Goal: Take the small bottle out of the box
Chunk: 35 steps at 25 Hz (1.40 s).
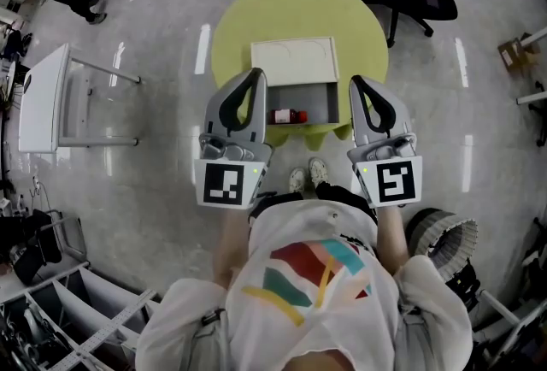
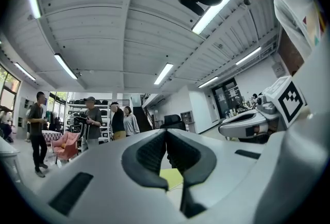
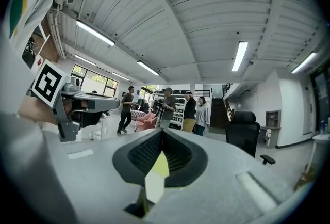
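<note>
While the small dark-red bottle [image 1: 289, 115] lies in the open white box [image 1: 293, 61], the left gripper [image 1: 255, 77] and right gripper [image 1: 357, 84], both closed and empty, flank it, seemingly poised to approach.

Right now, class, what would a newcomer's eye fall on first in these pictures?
The left gripper and right gripper stand out in the middle of the head view, held side by side, both shut and empty. Between them an open box sits on a round yellow-green table. A small red bottle lies on its side inside the box.
</note>
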Available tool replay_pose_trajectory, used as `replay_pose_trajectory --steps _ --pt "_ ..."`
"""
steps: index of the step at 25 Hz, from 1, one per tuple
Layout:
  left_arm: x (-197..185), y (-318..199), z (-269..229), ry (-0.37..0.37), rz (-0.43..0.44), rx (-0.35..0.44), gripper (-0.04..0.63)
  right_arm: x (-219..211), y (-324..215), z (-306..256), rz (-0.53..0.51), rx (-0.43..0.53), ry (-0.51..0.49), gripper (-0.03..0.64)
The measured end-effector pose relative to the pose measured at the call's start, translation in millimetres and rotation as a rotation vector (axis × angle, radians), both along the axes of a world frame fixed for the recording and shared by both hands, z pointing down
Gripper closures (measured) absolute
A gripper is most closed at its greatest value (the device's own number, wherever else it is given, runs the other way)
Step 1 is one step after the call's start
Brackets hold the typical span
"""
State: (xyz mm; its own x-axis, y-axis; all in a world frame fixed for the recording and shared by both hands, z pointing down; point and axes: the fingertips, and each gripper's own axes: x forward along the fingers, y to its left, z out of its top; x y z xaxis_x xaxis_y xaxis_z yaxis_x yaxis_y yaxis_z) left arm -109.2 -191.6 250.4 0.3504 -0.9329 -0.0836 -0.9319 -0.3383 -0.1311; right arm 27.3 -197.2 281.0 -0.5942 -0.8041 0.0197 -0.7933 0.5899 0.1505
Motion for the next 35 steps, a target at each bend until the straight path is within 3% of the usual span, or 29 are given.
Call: replay_pose_trajectory --steps 5,13,16,20,24,29,35 --pt "1 -9 7 -0.029 0.018 -0.061 0.578 2 -5 2 -0.001 -0.006 0.001 0.612" --pt "11 -24 8 -0.164 0.124 -0.100 0.572 1 -9 6 -0.005 -0.033 0.010 0.612" --pt "17 -33 14 -0.192 0.198 -0.146 0.453 2 -8 9 -0.009 -0.045 0.013 0.612" --pt "27 -44 45 -0.291 0.312 -0.201 0.449 1 -6 17 -0.022 -0.066 0.025 0.612" --pt "29 -47 98 -0.419 0.418 -0.318 0.449 0 -4 25 -0.032 -0.088 0.036 0.612" --pt "28 -37 166 -0.656 0.569 -0.488 0.408 1 -2 35 -0.037 -0.113 0.046 0.612" --pt "32 -16 234 -0.786 0.766 -0.691 0.388 -1 4 44 -0.041 -0.143 0.064 0.612"
